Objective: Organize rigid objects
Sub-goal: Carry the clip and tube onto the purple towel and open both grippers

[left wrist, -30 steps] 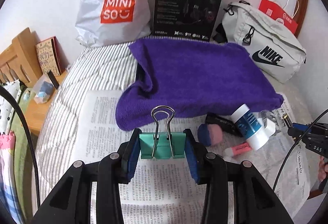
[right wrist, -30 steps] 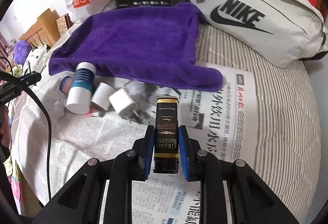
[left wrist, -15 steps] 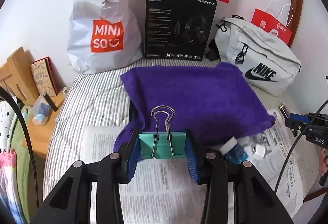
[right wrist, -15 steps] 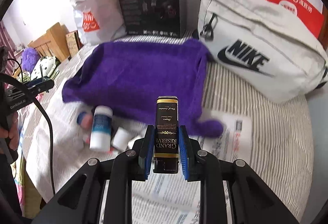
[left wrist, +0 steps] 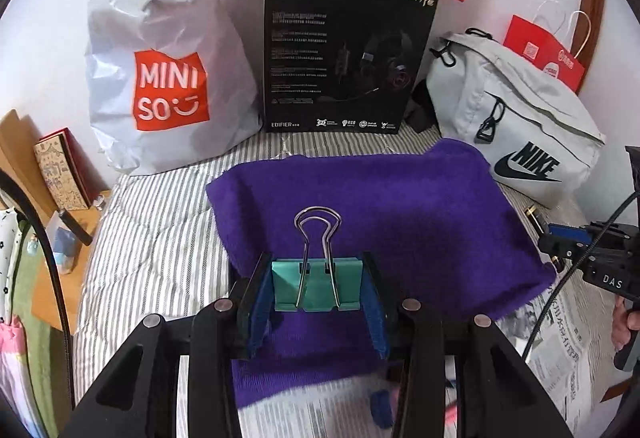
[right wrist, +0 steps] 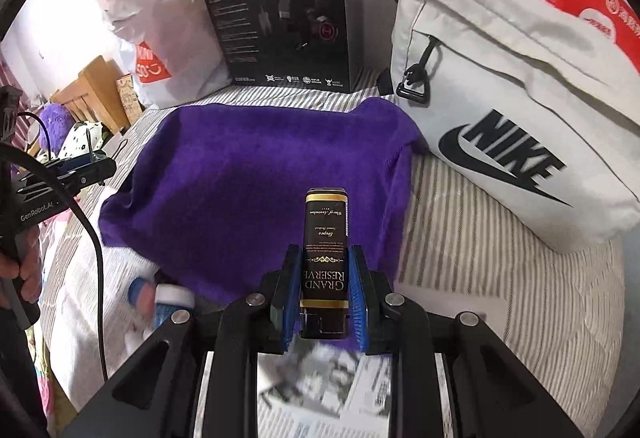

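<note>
1. We hold a teal binder clip [left wrist: 317, 285] in the left gripper [left wrist: 317, 302]. Its blue pads [left wrist: 262, 302] clamp the clip's two sides, and the wire handles stand upright above it.
2. We hold a slim black box [right wrist: 325, 258], lettered "Grand Reserve", in the right gripper [right wrist: 325, 298]. Its jaws are closed on the lower half, and the upper half sticks out past the fingertips.
3. Both items are lifted clear, above a purple towel [left wrist: 380, 213] spread over a striped bedcover [left wrist: 152, 238]. The towel looks to us like the place to set them.
4. Newspaper [right wrist: 332, 386] lies under the near edge of the towel. On it, a white bottle with a blue label [right wrist: 170, 304] and some small blurred items wait to be sorted.
5. Behind the towel stand a white Miniso bag [left wrist: 168, 77], a black headset box [left wrist: 344, 57] and a grey Nike bag [right wrist: 508, 141].
6. Risks as we judge them:
   - The clip is gripped on smooth, sloping faces, so a jolt could let it twist or spring out.
   - The tall box, held low, could tip over on the soft towel when released.
   - The two grippers work close together, and their trailing cables [left wrist: 568, 298] could catch.
</note>
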Tool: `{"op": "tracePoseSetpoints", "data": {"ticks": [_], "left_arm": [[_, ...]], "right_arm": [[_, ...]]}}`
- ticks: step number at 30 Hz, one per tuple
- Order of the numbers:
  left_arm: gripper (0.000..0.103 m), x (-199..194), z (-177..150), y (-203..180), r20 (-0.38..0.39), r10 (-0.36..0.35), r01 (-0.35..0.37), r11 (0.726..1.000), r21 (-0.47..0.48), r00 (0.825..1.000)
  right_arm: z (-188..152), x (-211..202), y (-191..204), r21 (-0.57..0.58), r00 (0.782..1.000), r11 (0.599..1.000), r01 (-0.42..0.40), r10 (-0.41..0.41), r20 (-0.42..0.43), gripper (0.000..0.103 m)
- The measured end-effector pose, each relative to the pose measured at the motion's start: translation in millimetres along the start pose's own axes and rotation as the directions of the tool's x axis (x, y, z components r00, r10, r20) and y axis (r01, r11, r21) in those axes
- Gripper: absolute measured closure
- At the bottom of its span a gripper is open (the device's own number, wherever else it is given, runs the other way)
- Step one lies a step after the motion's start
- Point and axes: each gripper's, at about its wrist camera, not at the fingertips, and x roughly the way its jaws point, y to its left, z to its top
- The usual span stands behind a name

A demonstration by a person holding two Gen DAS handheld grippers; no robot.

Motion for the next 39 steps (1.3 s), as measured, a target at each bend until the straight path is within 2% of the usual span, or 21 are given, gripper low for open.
{"op": "tracePoseSetpoints", "data": {"ticks": [18,30,39], "left_arm": [[0.064,88,28,15,-0.087,0.004,-0.005,1.0,-0.009,0.996],[0.064,122,35,19,-0.149,0.014,-0.016,1.0,-0.013,0.989],[0.064,129,35,12,-0.178,0.045,-0.041,0.999,0.023,0.983]], "right_arm": [[57,106,-13,0.009,0.996,0.999,0.034,-0.034,-0.083,0.08],[61,116,-10,-0.04,0.993,0.998,0.055,-0.059,-0.106,0.079],[62,117,-11,-0.055,0.993,0.998,0.033,-0.039,-0.112,0.079]]}}
